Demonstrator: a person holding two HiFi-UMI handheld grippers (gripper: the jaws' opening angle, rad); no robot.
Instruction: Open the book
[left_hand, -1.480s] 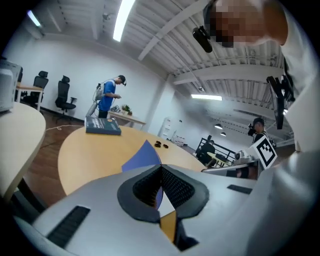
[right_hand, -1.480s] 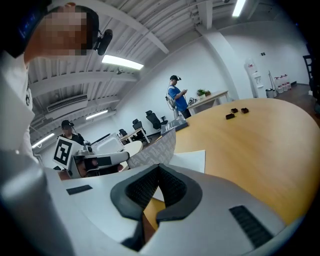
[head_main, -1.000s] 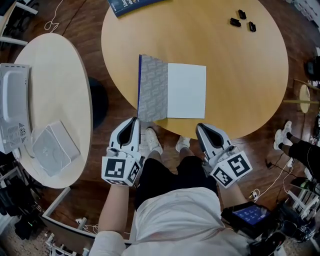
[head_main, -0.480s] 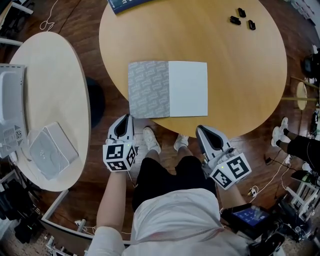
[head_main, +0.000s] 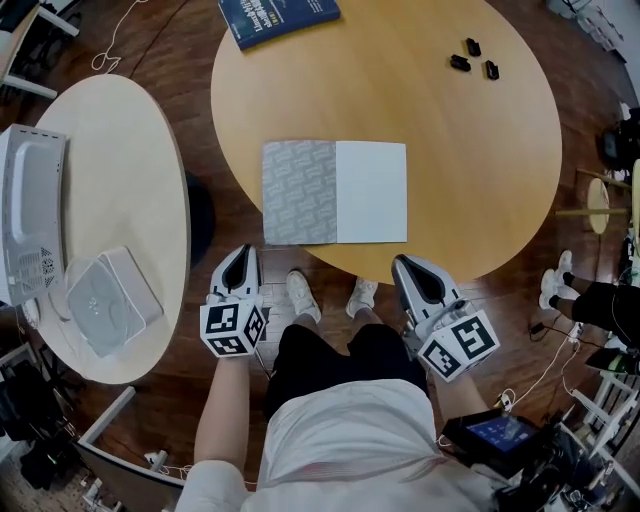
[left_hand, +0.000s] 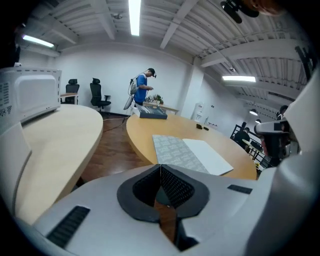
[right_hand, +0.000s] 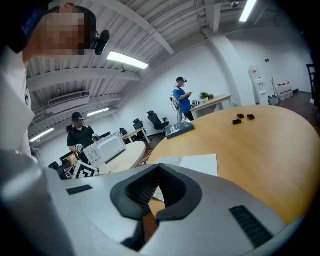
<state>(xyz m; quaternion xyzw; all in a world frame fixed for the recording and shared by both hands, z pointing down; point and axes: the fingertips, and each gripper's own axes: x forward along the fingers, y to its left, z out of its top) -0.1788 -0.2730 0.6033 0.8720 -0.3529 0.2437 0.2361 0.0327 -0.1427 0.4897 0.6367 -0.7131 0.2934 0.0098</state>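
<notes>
The book (head_main: 335, 192) lies open and flat on the round wooden table (head_main: 480, 180), near its front edge. Its left side is a grey patterned inner cover and its right side a blank white page. My left gripper (head_main: 241, 256) hangs just off the table's edge, below the book's left corner, shut and holding nothing. My right gripper (head_main: 412, 268) sits likewise below the book's right corner, shut and empty. The left gripper view shows the book (left_hand: 190, 152) beyond the closed jaws; the right gripper view shows the book (right_hand: 192, 163) too.
A blue book (head_main: 278, 17) lies at the table's far edge and small black objects (head_main: 473, 58) at the far right. A pale oval side table (head_main: 120, 170) to the left carries a white appliance (head_main: 30, 215) and a white box (head_main: 110, 298). People stand in the background.
The book's cover, standing upright a second ago, has dropped flat to the left. My left gripper has drawn back from the table's edge toward my body; the right one barely moved.
</notes>
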